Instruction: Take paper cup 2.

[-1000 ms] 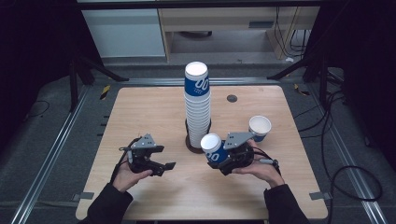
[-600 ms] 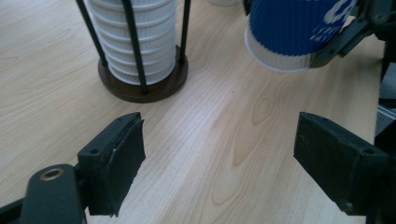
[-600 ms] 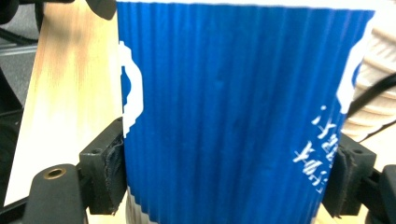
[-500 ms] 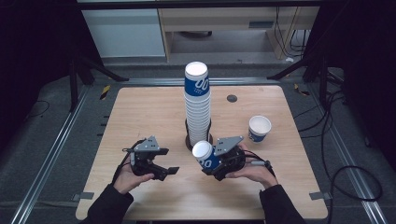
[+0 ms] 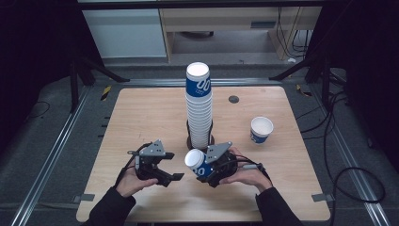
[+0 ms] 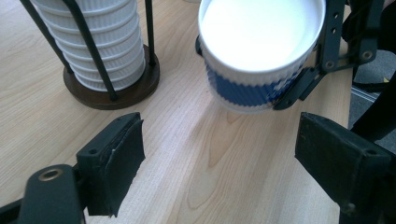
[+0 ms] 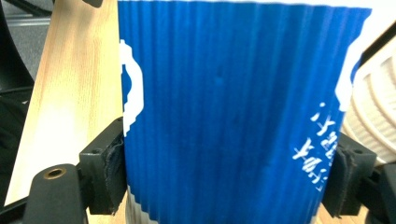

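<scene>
**Cup carried across toward the waiting left gripper**

The right gripper (image 5: 203, 165) clenched a blue ribbed paper cup (image 5: 196, 163) by its sides. Within the last second it had swung the cup leftward, away from the lone cup (image 5: 261, 129), to just in front of the cup stack (image 5: 198, 106). The left gripper (image 5: 165, 165) stood released above the desk (image 5: 141, 113) close beside, so a handover looked likely.

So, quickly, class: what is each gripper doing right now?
Left gripper: open, holding nothing.
Right gripper: closed on the blue paper cup.
</scene>
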Action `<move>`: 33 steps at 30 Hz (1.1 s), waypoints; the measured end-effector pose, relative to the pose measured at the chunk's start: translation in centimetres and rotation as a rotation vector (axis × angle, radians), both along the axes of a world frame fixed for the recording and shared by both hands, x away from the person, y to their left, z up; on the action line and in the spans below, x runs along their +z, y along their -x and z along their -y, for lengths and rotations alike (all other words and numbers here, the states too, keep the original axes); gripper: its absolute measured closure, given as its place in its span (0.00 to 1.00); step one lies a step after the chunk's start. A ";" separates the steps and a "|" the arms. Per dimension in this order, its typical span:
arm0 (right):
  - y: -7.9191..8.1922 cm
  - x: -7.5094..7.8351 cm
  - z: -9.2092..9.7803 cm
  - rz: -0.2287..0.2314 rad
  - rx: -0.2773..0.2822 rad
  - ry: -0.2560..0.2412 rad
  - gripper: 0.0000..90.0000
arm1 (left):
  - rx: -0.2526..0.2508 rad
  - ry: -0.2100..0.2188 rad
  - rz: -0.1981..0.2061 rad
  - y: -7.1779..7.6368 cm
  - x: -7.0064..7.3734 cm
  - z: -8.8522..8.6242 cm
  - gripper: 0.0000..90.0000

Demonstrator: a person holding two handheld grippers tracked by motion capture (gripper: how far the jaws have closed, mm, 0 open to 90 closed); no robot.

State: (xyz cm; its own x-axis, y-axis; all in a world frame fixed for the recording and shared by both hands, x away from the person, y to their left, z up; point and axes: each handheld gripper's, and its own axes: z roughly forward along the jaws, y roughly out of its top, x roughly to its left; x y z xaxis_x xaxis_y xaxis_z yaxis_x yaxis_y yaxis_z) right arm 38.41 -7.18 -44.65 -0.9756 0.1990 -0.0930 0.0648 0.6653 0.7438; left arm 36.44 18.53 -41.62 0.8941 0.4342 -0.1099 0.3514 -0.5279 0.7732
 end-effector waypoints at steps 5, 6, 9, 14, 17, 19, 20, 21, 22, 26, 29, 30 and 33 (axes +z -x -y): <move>0.1 -0.4 -0.8 -0.004 0.021 0.009 0.21 | -0.021 -0.012 -0.011 0.1 -0.1 0.5 0.17; 0.1 -0.5 -1.0 -0.007 0.021 0.009 0.21 | -0.028 -0.020 -0.011 0.1 -0.1 0.7 0.17; 0.2 -0.6 -1.4 -0.003 0.040 0.014 0.21 | -0.038 -0.027 -0.017 0.2 -0.2 1.0 0.17; 0.4 -0.9 -2.0 0.005 0.056 0.030 0.21 | -0.054 -0.039 -0.024 0.2 -0.3 1.3 0.17; 0.6 -1.2 -2.3 0.006 0.071 0.046 0.21 | -0.063 -0.048 -0.032 0.2 -0.3 1.6 0.17; 0.7 -1.3 -2.5 0.006 0.079 0.051 0.21 | -0.065 -0.053 -0.033 0.2 -0.4 1.7 0.17; 0.8 -1.3 -2.7 0.004 0.083 0.050 0.21 | -0.066 -0.053 -0.037 0.2 -0.4 1.8 0.17; 0.8 -1.4 -2.8 0.007 0.090 0.050 0.21 | -0.066 -0.055 -0.039 0.2 -0.4 1.8 0.17; 0.9 -1.4 -2.9 0.007 0.094 0.053 0.21 | -0.068 -0.056 -0.041 0.2 -0.5 1.8 0.17; 1.0 -1.5 -3.2 0.004 0.105 0.062 0.21 | -0.075 -0.064 -0.044 0.2 -0.6 2.0 0.19; 1.2 -1.7 -3.4 0.000 0.113 0.073 0.21 | -0.082 -0.070 -0.046 0.3 -0.7 2.2 0.20; 1.2 -1.7 -3.4 0.005 0.117 0.077 0.21 | -0.081 -0.069 -0.047 0.2 -0.7 2.3 0.21; 1.2 -1.8 -3.5 0.012 0.126 0.082 0.21 | -0.088 -0.069 -0.048 0.3 -0.8 2.4 0.23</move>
